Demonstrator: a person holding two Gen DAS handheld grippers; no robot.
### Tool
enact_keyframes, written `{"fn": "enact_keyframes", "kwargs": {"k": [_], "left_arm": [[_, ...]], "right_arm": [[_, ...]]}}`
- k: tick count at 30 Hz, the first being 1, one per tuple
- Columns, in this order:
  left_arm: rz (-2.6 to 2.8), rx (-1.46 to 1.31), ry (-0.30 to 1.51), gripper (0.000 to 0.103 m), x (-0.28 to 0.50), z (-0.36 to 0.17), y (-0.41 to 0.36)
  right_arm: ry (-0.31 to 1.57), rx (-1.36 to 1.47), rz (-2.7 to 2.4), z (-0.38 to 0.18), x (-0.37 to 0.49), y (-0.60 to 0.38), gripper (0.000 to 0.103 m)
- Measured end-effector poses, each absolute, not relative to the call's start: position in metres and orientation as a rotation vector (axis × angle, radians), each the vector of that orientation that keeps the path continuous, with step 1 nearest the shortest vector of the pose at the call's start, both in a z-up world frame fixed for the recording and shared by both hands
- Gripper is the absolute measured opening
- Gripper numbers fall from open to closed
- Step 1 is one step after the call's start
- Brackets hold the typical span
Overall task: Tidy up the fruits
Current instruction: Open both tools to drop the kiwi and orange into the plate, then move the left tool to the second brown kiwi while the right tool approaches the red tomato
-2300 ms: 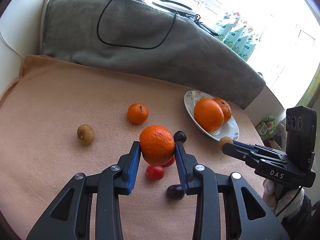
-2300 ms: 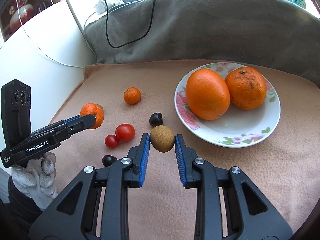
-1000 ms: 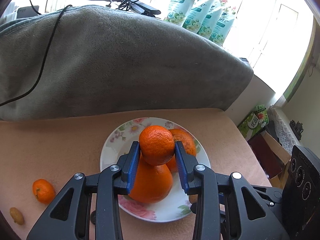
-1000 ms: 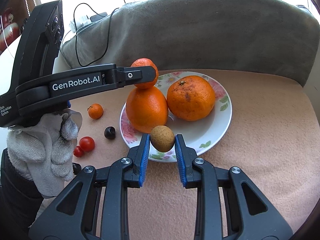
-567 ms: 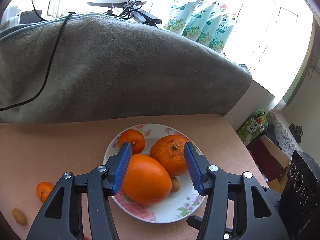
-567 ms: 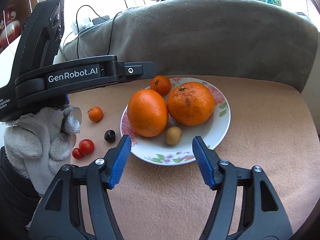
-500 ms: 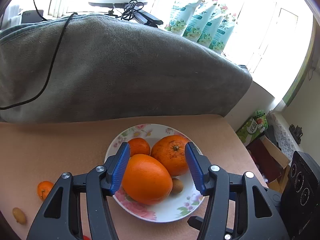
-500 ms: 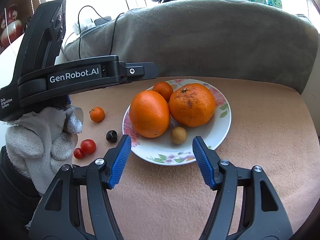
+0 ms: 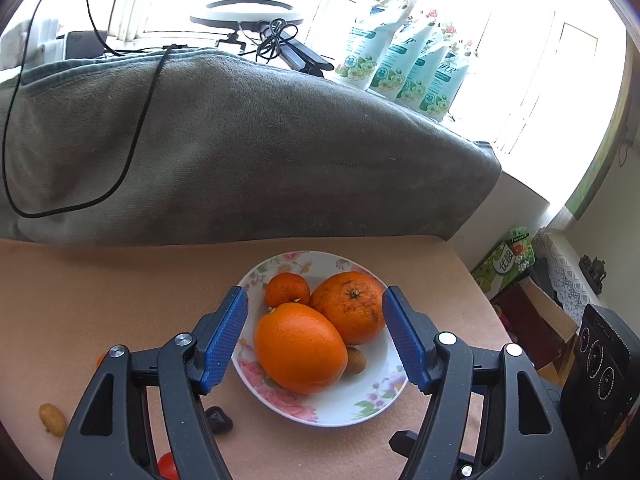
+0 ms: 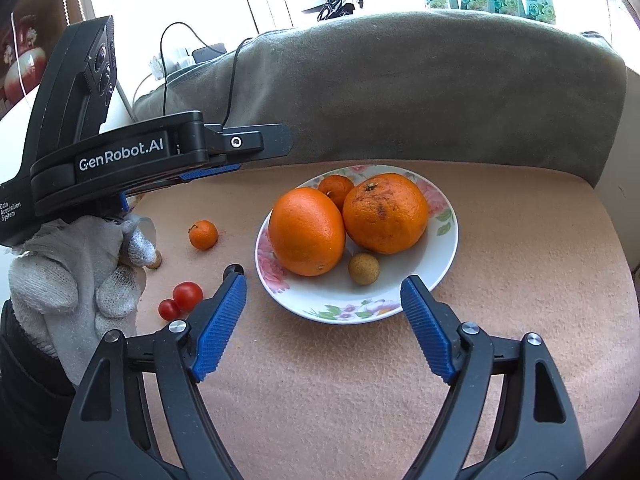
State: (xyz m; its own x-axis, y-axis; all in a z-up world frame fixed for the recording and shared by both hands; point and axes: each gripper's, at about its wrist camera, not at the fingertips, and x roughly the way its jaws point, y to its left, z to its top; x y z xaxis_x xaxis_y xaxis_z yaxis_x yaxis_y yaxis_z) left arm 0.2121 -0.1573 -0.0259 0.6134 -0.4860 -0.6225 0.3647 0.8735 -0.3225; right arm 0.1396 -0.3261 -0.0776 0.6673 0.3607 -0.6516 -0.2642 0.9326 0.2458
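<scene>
Nearest the right wrist camera, the right gripper [image 10: 323, 320] hung over the peach-coloured cloth of the worktop [image 10: 360, 392], its blue-padded jaws spreading wider with nothing between them. Just beyond its tips lay the flowered plate [image 10: 446, 248]. On it sat a small brown fruit [image 10: 363, 268] at the near side, a smooth large orange [image 10: 306, 231] to the left, a rougher large orange [image 10: 385, 212] touching it on the right, and a small mandarin [image 10: 337, 189] tucked behind the two.

To the left of the plate, on the cloth, lay a dark fruit [image 10: 234, 269] partly hidden by the right gripper's left finger, two cherry tomatoes [image 10: 181, 299] touching each other, and a loose mandarin [image 10: 203, 234] farther back. A hand in a white knit glove [image 10: 76, 276] gripped the handle of the left gripper [image 9: 315, 334]. In its own camera view that gripper was over the near part of the plate, jaws widening and empty, clear of the fruit below. Another brown fruit [image 9: 52, 419] lay at the lower left of that view.

Behind the worktop rose a grey blanket [image 10: 400, 92] with a black cable [image 9: 136, 132] draped across it, and pale green pouches [image 9: 400, 68] on the windowsill.
</scene>
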Motion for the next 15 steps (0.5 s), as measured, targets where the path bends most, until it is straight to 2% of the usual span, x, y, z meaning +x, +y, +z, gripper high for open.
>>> {"fn": "enact_keyframes", "kwargs": {"k": [15], "left_arm": [[-0.403, -0.195, 0.686, 0.07, 0.175, -0.002, -0.082]], "right_arm": [[0.769, 0.195, 0.437, -0.063, 0.128, -0.31, 0.082]]}}
